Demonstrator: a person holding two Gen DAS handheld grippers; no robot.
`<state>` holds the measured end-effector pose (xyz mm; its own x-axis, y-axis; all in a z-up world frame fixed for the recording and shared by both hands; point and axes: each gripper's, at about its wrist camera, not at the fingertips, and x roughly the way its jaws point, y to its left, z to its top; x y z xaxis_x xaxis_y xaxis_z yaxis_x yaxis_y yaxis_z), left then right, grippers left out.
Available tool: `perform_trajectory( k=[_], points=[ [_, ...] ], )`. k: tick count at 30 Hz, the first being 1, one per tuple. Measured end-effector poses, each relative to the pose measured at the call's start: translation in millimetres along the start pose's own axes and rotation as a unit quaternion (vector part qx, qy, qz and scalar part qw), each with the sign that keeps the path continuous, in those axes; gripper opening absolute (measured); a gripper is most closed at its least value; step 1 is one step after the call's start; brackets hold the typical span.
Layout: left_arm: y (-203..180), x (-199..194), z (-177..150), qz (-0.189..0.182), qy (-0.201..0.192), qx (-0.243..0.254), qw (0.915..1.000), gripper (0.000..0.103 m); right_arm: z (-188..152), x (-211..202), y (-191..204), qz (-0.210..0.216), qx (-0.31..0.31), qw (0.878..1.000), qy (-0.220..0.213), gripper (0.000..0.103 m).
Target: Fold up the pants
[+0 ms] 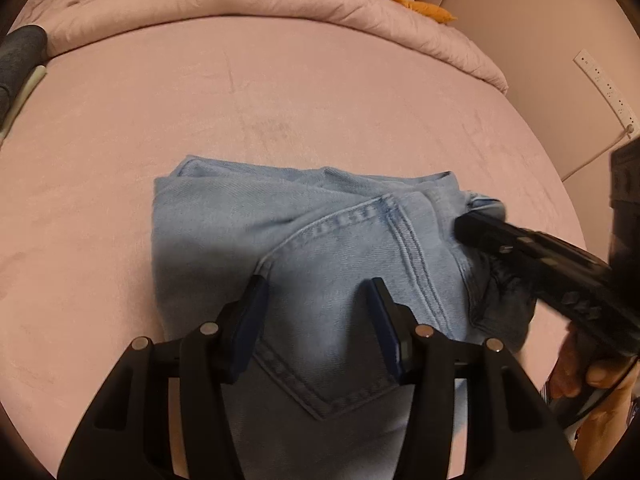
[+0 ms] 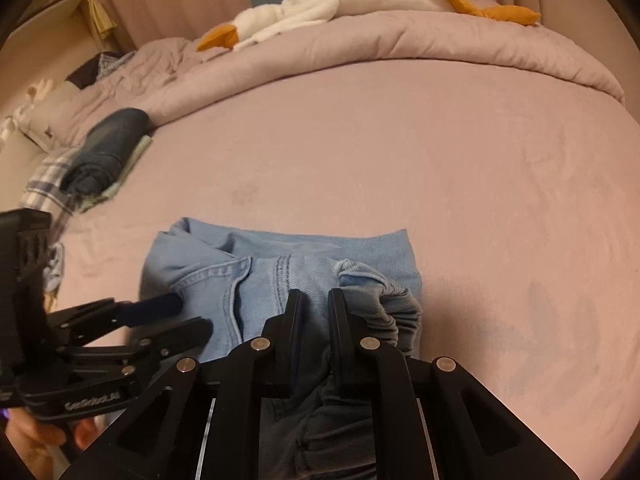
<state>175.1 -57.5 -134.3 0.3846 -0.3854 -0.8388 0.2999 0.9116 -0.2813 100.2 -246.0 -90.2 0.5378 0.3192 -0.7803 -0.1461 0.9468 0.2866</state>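
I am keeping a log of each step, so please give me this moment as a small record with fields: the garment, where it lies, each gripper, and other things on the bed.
garment: light blue jeans, folded into a compact stack, back pocket facing up
surface: pink bed sheet
left gripper: open, above the pocket area, holding nothing
right gripper: narrow gap, at the elastic waistband edge; a grip cannot be confirmed
other items: rolled dark jeans at the bed's left edge; white goose plush on the comforter
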Motion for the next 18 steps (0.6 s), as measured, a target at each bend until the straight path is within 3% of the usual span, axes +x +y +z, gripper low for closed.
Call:
perform_trajectory(
  k=[4, 9, 13, 18],
  points=[
    [-2, -23, -26, -0.004, -0.026, 0.013, 0.9996, 0.051, -16, -41, 8, 0.03, -0.026, 0.998, -0.044, 0.011],
    [-1, -36, -66, -0.007, -0.046, 0.024, 0.9986, 0.051, -59, -47, 2, 0.008, -0.071, 0.997, -0.024, 0.011],
    [-5, -30, -88, 0.016, -0.063, 0.055, 0.9963, 0.051, -84, -46, -4, -0.005, -0.066, 0.997, -0.042, 0.011],
    [-1, -33, -85, 0.02, -0.05, 0.038, 0.9978, 0.051, -72, -45, -7, 0.003, -0.018, 0.999, -0.036, 0.011]
  ],
)
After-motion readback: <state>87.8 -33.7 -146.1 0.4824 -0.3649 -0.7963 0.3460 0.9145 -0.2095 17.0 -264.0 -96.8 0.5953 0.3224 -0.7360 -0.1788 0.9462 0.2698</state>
